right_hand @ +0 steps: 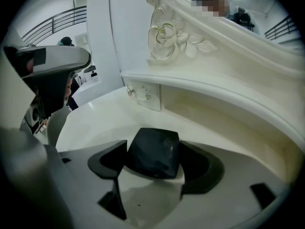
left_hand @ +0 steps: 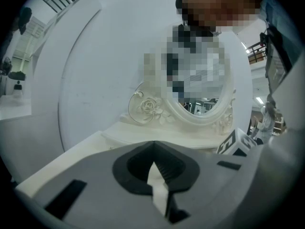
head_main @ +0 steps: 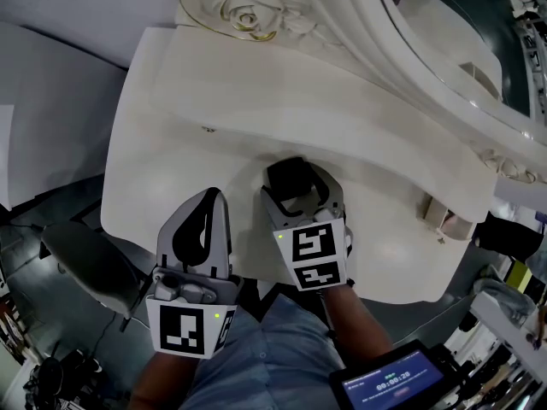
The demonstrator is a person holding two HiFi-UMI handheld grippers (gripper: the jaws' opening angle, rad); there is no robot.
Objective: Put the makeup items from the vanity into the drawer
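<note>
**Right jaws straddle a black case on the vanity**

The left gripper [head_main: 214,195] hangs at the vanity's near edge, its jaws closed on nothing. Just beyond it the right gripper [head_main: 299,193] tips down over the vanity top [head_main: 171,143]. Its jaws are spread wide, and a black case [head_main: 289,176] lies on the white surface between them. The case nearly fills the gap, but I see no squeeze on it.

To do this step well, I judge, centre the pads on the case's sides, close firmly and lift straight. Further back, under the shelf, the drawer front [right_hand: 148,99] with its small knob looks shut, so it probably needs opening first.

I cannot tell what the case contains, nor what the pale object [head_main: 440,218] at the vanity's right edge is. The mirror [head_main: 444,24] is cut off.
</note>
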